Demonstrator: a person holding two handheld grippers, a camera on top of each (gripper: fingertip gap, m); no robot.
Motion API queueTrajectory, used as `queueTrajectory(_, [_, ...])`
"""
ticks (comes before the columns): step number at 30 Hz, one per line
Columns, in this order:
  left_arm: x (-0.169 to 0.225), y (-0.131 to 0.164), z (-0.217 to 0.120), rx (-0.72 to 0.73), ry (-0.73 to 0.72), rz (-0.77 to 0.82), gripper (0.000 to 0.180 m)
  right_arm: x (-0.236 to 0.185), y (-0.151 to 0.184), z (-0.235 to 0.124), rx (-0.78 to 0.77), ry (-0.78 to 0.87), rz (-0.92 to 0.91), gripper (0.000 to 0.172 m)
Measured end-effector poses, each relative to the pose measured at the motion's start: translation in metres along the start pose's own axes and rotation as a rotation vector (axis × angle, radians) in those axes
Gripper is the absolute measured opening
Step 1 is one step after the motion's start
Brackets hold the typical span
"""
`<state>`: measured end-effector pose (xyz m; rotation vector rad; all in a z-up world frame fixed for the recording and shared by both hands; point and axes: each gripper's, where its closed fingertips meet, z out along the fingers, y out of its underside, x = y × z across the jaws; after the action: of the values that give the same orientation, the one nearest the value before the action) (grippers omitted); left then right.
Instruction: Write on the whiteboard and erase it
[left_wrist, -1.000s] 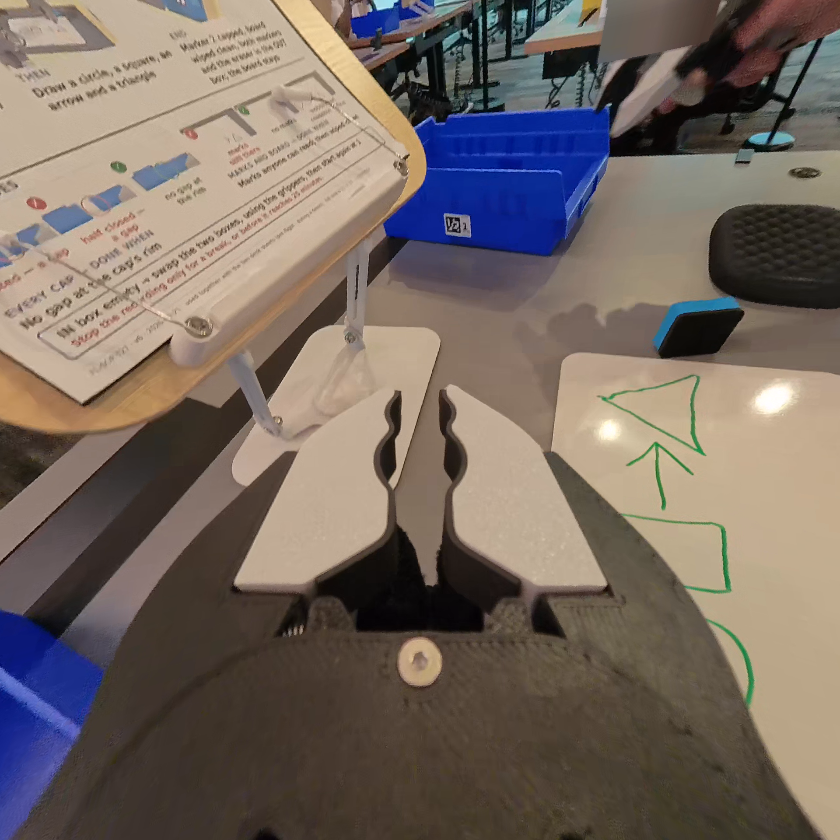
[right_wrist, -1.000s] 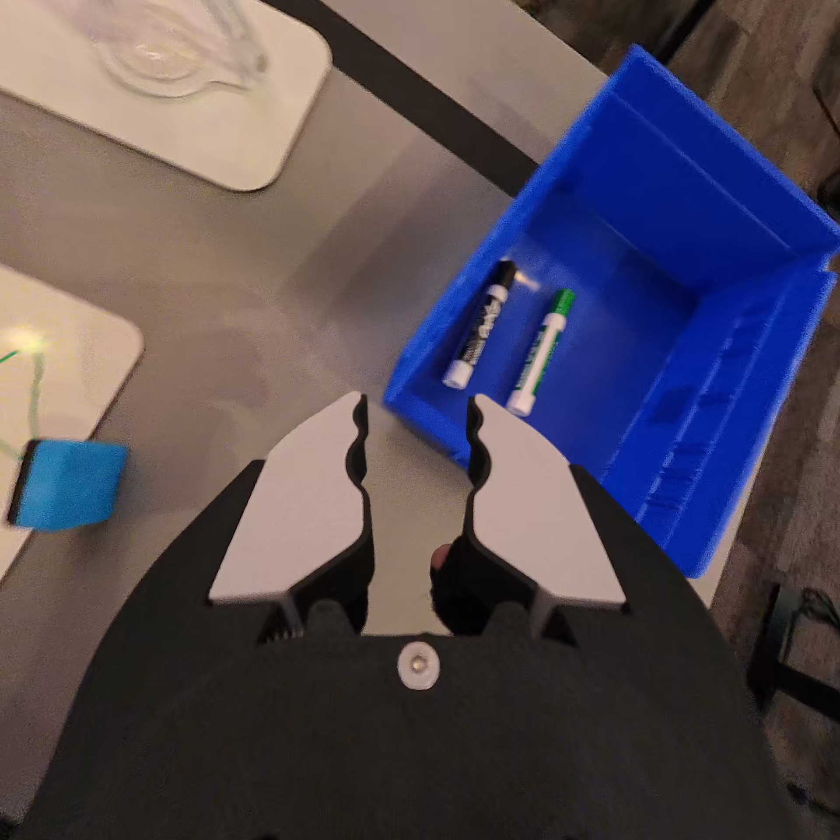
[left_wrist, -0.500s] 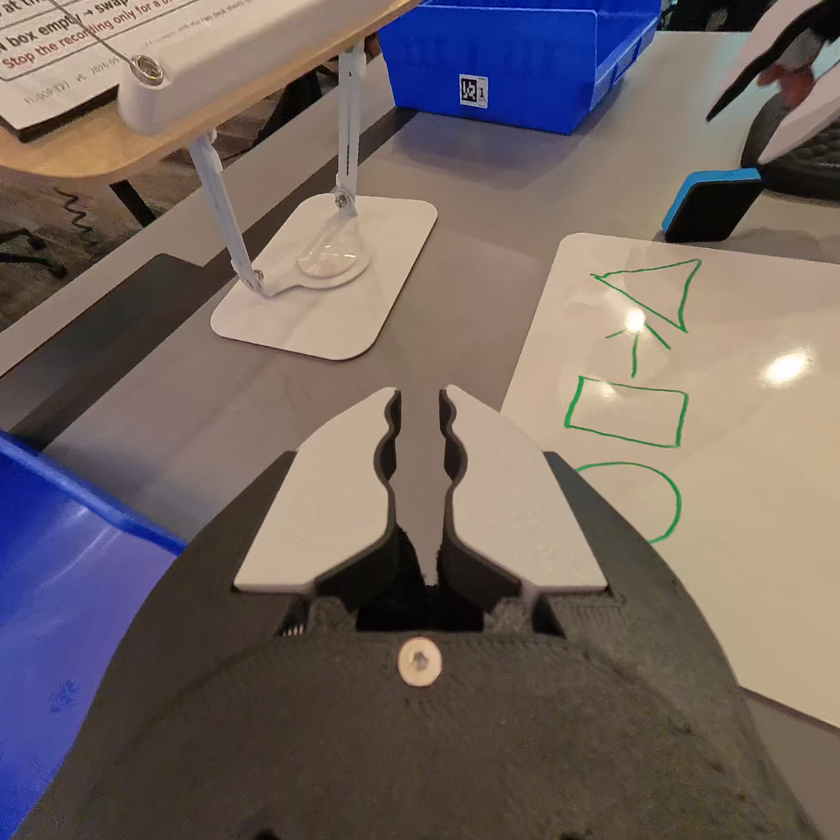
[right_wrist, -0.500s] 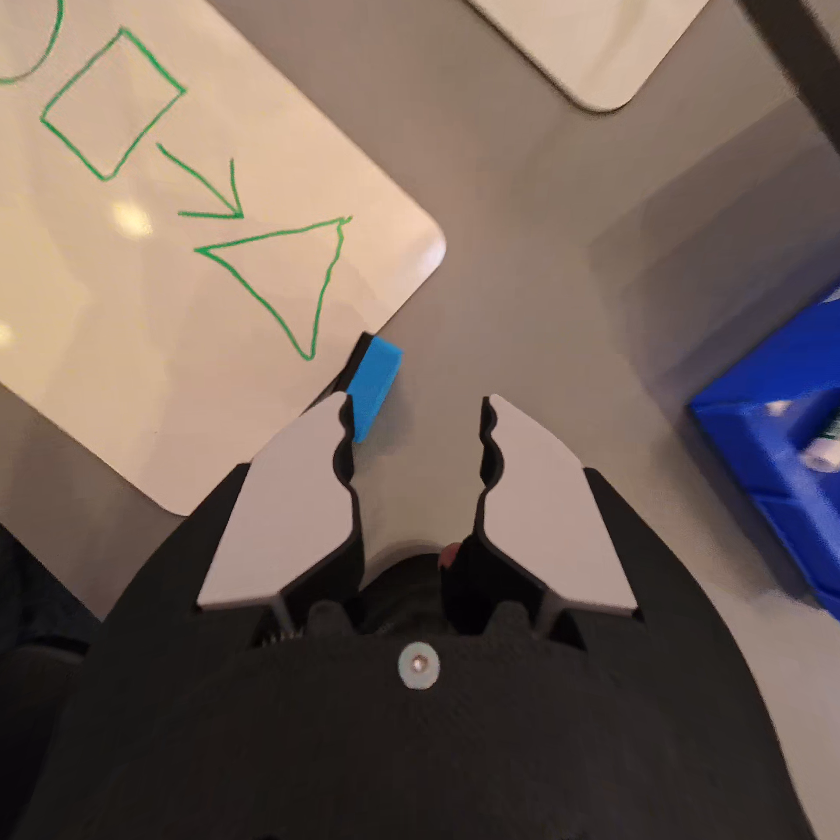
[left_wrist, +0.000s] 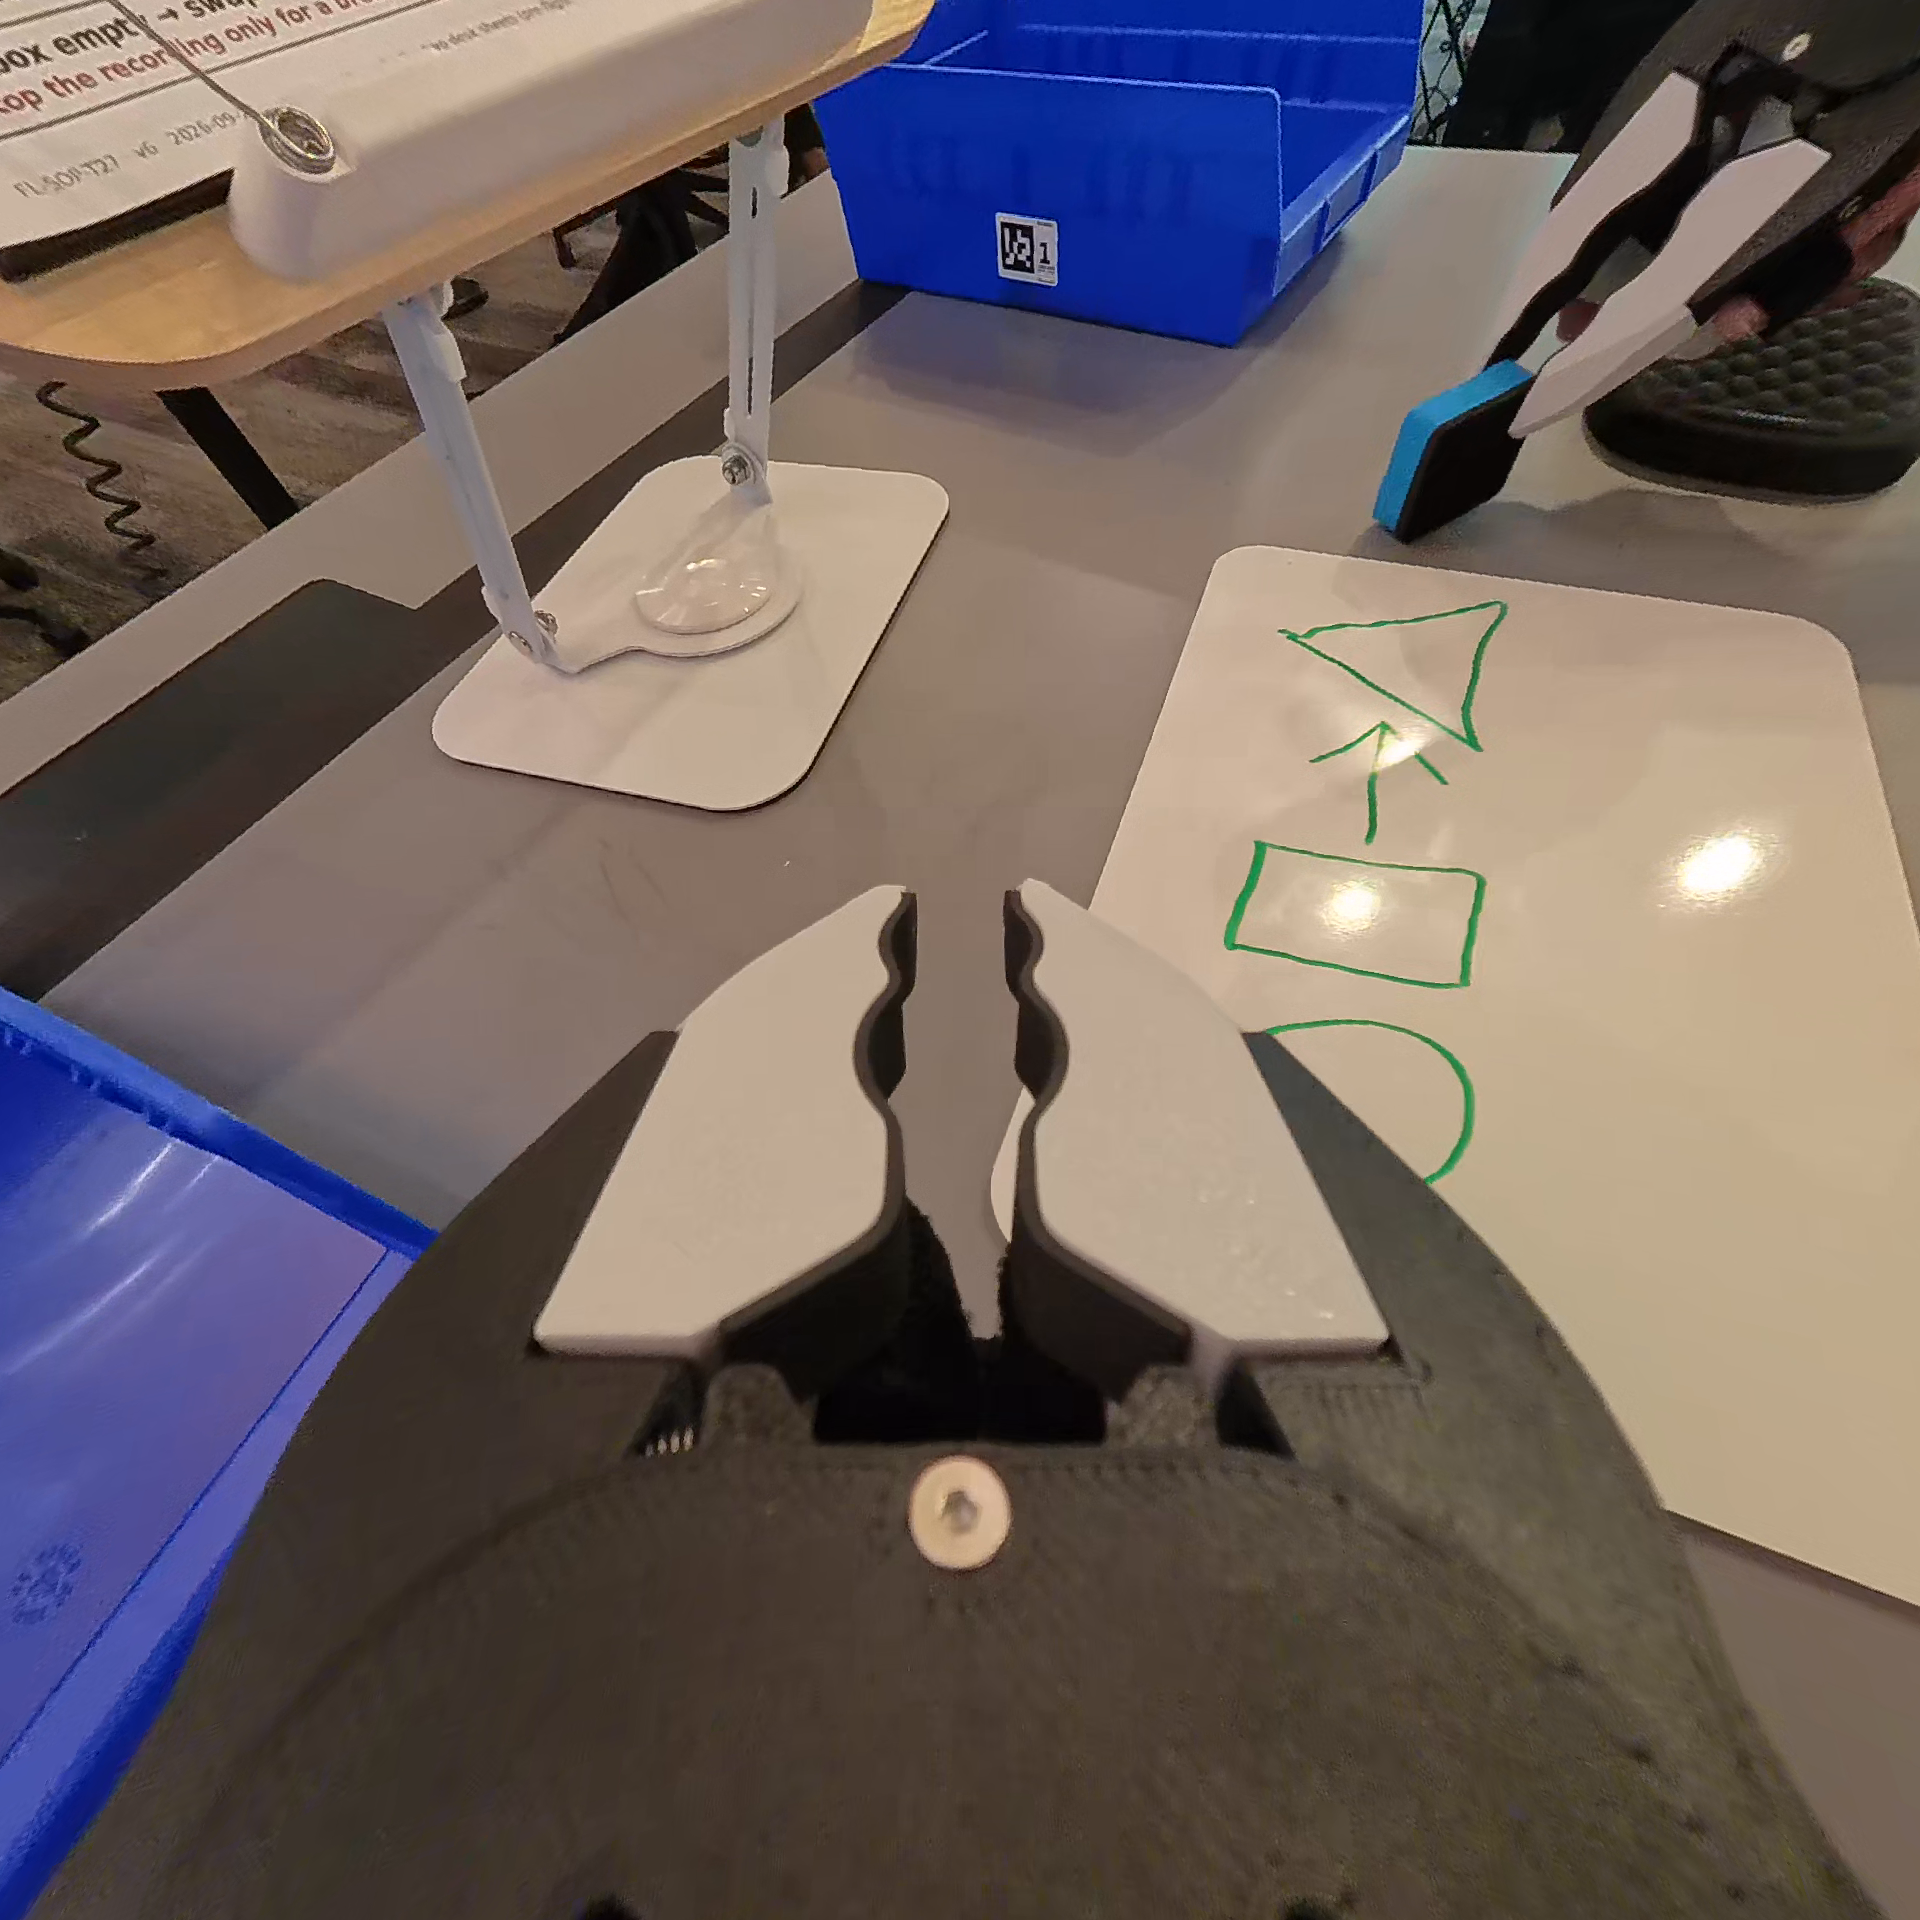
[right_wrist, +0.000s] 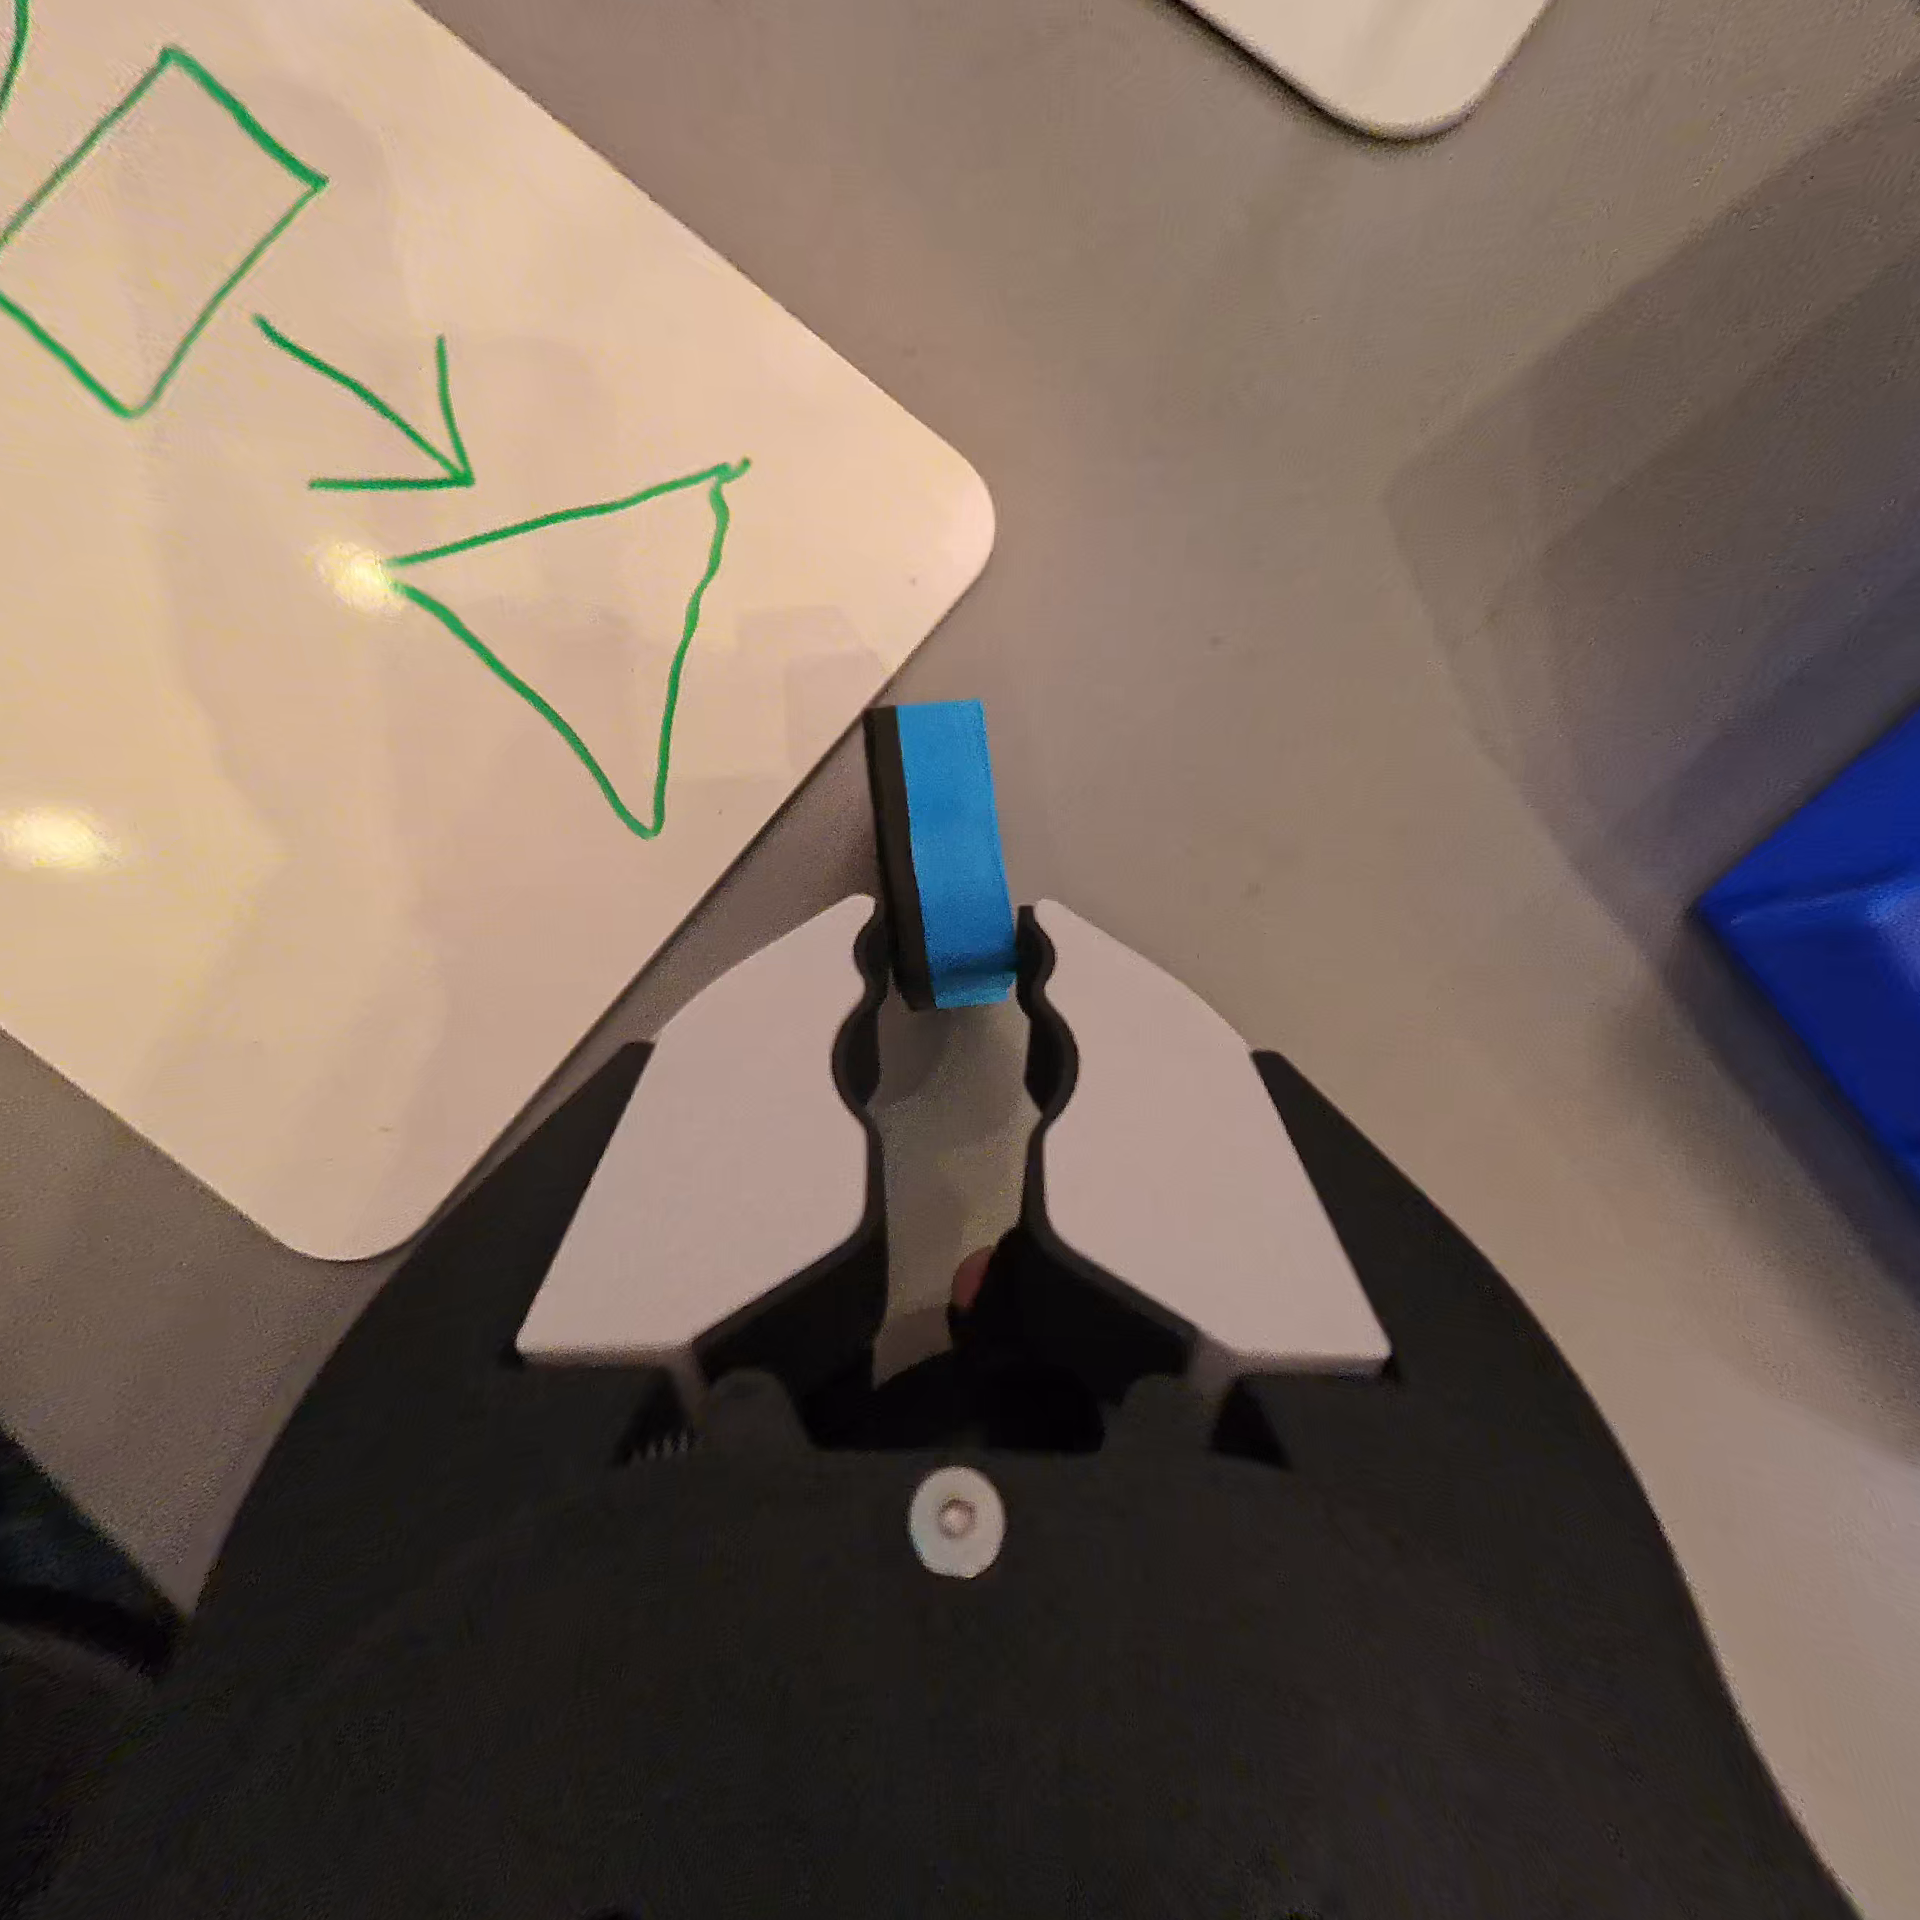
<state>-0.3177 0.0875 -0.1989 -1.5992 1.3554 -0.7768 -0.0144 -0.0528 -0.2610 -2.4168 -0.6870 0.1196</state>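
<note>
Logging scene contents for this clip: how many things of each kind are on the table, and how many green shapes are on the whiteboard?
Whiteboard: 1
Eraser, blue and black, clamped in the right hand-held gripper: 1
Blue bins: 2
White stand base: 1
Black dimpled pad: 1
Total things: 6
Green shapes: triangle, arrow, square, partly hidden circle: 4
</note>
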Motion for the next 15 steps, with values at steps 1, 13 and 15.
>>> queueTrajectory(1, [0.000, 0.000, 0.001, 0.000, 0.003, -0.001, 0.016, 0.000, -0.002, -0.001, 0.005, 0.027, -0.044, 0.023])
queueTrajectory(13, [0.007, 0.006, 0.011, -0.038, 0.044, 0.027, 0.016, -0.038, 0.018, -0.009, -0.086, 0.023, -0.191, 0.055])
queueTrajectory(15, [0.011, 0.006, 0.011, -0.042, 0.064, 0.028, 0.017, -0.037, 0.015, -0.007, -0.076, -0.019, -0.131, 0.063])
